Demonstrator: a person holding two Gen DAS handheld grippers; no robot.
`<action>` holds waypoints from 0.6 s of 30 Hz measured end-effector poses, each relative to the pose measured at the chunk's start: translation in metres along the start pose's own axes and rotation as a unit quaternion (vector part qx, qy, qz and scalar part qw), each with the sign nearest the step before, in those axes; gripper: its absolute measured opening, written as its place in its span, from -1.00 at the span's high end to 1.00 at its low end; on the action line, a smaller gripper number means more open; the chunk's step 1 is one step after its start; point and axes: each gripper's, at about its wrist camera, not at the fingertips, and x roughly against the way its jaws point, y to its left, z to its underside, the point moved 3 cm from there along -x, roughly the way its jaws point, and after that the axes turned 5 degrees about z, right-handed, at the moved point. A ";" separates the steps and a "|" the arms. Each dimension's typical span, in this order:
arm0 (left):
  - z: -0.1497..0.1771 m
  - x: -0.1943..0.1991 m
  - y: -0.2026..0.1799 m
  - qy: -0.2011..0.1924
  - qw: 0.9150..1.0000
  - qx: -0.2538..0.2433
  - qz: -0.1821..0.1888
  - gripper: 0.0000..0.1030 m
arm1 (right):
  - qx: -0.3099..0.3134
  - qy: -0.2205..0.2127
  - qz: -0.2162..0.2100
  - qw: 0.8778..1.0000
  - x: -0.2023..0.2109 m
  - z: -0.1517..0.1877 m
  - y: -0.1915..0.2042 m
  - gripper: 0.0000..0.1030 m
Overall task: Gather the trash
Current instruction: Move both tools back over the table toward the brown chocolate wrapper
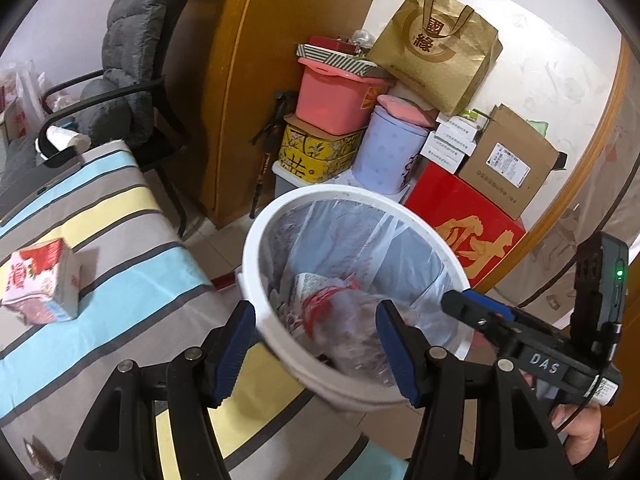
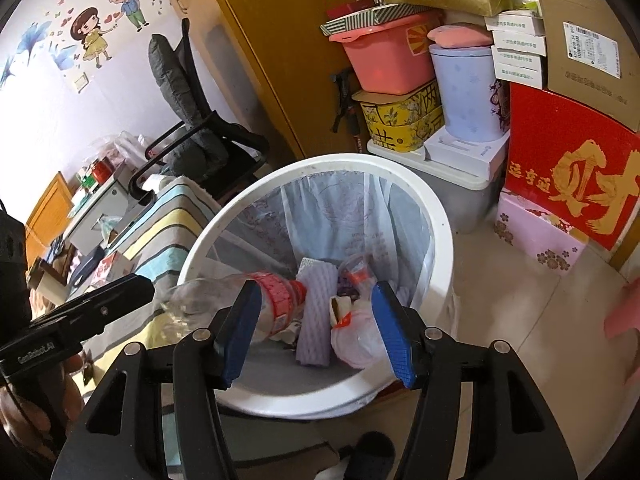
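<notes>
You're hovering the right gripper (image 2: 314, 330) over the white bin (image 2: 436, 216), jaws standing wide with nothing pinched. The plastic bottle (image 2: 276, 300) is lying across the rim, tipping in. Your left gripper (image 1: 316, 348) is gaping empty too, and the carton (image 1: 40, 280) is waiting on the bed (image 1: 120, 216).

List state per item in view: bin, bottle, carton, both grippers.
trash bin: upright, bag-lined, partly filled
plastic bottle: crushed, lying across the bin's rim, half in
milk carton: lying on the striped bed, not collected
left gripper: open, straddling the bin rim
right gripper: open over the bin, gripping nothing
</notes>
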 end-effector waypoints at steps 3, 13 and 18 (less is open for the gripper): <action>0.005 0.005 0.003 0.000 1.000 0.002 -0.006 -0.21 | 0.010 0.002 -0.003 1.000 0.002 0.003 0.005 -0.07; 0.019 0.021 0.017 -0.003 1.000 0.019 -0.016 -0.21 | 0.083 0.020 0.004 0.996 -0.011 0.015 0.038 0.01; 0.023 0.027 0.027 -0.002 0.999 0.027 -0.025 -0.21 | 0.068 0.014 0.086 0.994 -0.018 0.006 0.019 0.01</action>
